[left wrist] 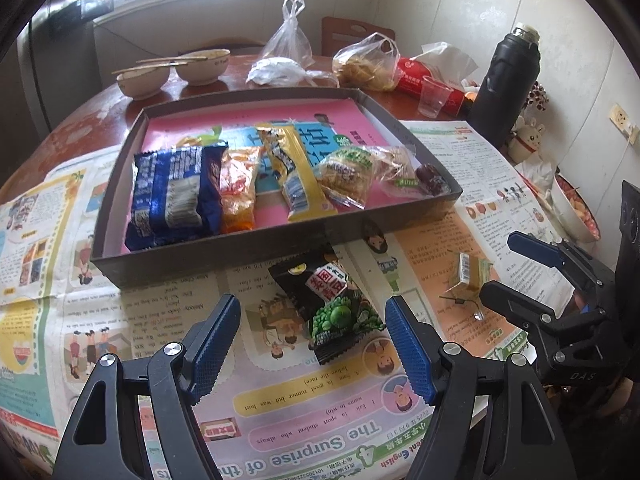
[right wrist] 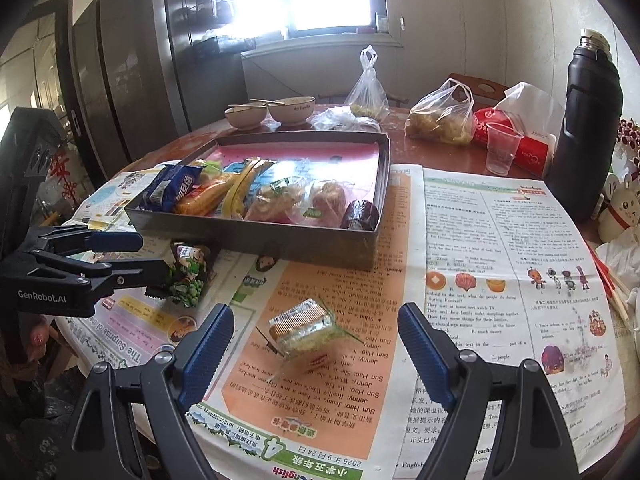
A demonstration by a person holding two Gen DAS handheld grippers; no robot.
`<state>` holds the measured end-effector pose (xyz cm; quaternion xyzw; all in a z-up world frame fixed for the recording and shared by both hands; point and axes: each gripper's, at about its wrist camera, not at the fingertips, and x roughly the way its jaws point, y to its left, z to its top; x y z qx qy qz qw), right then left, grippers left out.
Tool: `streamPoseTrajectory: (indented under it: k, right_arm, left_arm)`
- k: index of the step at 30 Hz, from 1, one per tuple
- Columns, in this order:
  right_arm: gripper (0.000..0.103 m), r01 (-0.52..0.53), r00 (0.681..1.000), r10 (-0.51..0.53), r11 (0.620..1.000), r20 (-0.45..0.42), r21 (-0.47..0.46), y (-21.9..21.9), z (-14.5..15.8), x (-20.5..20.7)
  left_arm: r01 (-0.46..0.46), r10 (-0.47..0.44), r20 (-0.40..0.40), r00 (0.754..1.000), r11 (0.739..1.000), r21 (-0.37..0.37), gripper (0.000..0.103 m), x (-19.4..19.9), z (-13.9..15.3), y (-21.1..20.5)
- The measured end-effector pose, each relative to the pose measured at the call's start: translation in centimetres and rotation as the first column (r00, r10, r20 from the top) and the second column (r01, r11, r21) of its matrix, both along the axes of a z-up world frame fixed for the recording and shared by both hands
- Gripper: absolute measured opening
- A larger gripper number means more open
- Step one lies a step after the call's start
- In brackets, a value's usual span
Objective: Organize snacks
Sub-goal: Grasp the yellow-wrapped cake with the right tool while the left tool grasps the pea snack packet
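Note:
A shallow grey box (left wrist: 256, 250) (right wrist: 320, 242) on the newspaper holds several snack packets, among them a blue one (left wrist: 172, 196) and a yellow bar (left wrist: 296, 168). In front of the box lies a black-and-green pea packet (left wrist: 334, 306) (right wrist: 188, 272). My left gripper (left wrist: 312, 340) (right wrist: 150, 254) hangs open just above that packet, its blue pads either side of it. To the right lies a small clear-wrapped pastry (right wrist: 302, 328) (left wrist: 468, 280). My right gripper (right wrist: 316, 344) (left wrist: 502, 264) is open over the pastry, touching nothing.
Newspaper (right wrist: 500, 260) covers the near half of the round red table. Behind the box stand two bowls (left wrist: 176, 70), plastic bags (left wrist: 368, 62), a clear cup (right wrist: 502, 148), a red tissue pack (right wrist: 532, 148) and a tall black flask (right wrist: 588, 132). A bowl of food (left wrist: 576, 208) sits at the right edge.

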<state>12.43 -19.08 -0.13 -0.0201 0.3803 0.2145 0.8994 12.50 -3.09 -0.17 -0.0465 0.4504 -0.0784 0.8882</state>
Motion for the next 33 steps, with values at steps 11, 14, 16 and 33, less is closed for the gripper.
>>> streamPoseTrajectory:
  k: [11,14,16,33]
  right_arm:
    - [0.084,-0.016,0.999,0.015,0.999,-0.031,-0.033,0.4,-1.4,0.6]
    - [0.084,-0.018,0.999,0.016,0.999,-0.032,-0.040,0.4,-1.7,0.7]
    - [0.084,-0.022,0.999,0.020,0.999,-0.035,-0.040,0.5,-1.9,0.8]
    - [0.052,-0.046,0.999,0.044,0.997,-0.020,-0.067,1.3,-3.0,1.0]
  left_arm:
    - [-0.011,0.010,-0.051,0.999,1.000,-0.019,0.076,1.2,-1.4,-0.5]
    - [-0.014,0.013,-0.060,0.998,1.000,-0.018,0.076,1.5,-1.7,-0.6]
    - [-0.015,0.014,-0.066,0.998,1.000,-0.016,0.076,1.8,-1.9,-0.7]
    - [-0.032,0.033,-0.059,0.998,0.999,0.010,0.076,2.6,-2.3,-1.6]
